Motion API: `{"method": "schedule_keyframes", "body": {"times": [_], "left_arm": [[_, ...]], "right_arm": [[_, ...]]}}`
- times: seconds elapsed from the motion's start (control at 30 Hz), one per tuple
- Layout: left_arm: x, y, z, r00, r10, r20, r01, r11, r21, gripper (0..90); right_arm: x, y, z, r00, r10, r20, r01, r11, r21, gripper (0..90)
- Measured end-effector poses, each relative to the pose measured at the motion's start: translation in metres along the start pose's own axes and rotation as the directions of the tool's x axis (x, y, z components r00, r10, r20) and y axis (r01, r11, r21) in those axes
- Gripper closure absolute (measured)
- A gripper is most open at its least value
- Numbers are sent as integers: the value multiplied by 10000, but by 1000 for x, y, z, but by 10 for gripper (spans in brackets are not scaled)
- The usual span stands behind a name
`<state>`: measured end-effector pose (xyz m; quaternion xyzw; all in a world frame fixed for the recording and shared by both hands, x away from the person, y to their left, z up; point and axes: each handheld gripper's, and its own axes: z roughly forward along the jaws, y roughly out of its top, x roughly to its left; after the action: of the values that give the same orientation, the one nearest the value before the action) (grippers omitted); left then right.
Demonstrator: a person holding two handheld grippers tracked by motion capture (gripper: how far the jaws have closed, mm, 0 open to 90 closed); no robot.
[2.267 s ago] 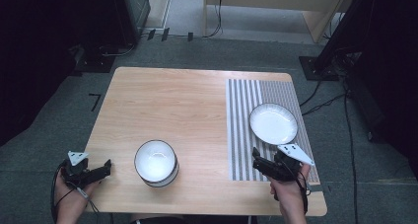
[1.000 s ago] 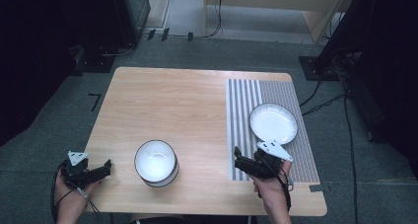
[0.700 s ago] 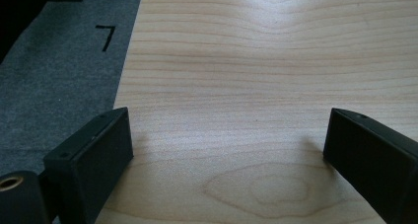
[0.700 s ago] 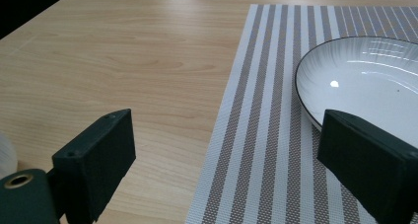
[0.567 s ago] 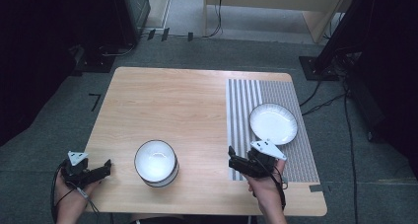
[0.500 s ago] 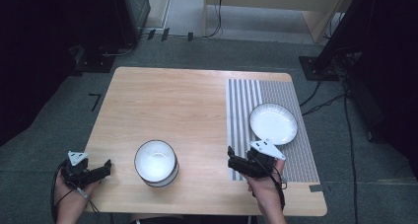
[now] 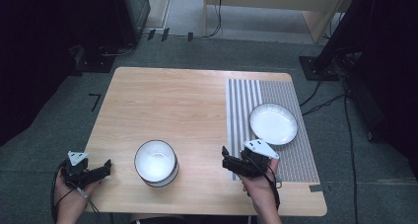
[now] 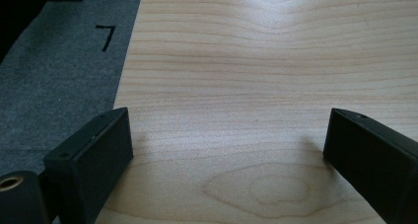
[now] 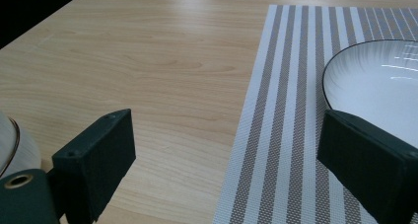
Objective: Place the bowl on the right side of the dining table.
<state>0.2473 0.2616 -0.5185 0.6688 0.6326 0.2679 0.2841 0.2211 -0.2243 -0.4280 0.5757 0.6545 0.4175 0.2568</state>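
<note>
A white bowl (image 7: pixel 156 162) with a dark rim stands near the table's front edge, and its side shows at the left of the right gripper view (image 9: pixel 12 147). A white plate (image 7: pixel 273 124) (image 9: pixel 379 81) lies on the striped placemat (image 7: pixel 246 100) (image 9: pixel 276 140). My right gripper (image 7: pixel 225 158) (image 9: pixel 224 160) is open and empty, held just left of the placemat's front corner, pointing left toward the bowl. My left gripper (image 7: pixel 107 165) (image 8: pixel 226 150) is open and empty at the table's front left corner, over bare wood, to the left of the bowl.
The wooden table (image 7: pixel 172 105) has grey carpet (image 8: pixel 54 81) around it, with a black tape mark (image 8: pixel 106 36) on the floor to the left. Dark stands and cables sit beyond the table's far and right sides.
My right gripper has moved left, from the placemat's front part to just off its left edge, nearer the bowl. The left gripper, bowl and plate have not moved.
</note>
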Motion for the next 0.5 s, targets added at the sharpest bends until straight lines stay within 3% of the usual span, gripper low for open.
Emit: {"method": "schedule_keyframes", "body": {"times": [0.5], "left_arm": [[0,0,0,10000,2,1,-2,10000,0,42]], "right_arm": [[15,1,4,9997,-113,-237,114,9999,52,75]]}}
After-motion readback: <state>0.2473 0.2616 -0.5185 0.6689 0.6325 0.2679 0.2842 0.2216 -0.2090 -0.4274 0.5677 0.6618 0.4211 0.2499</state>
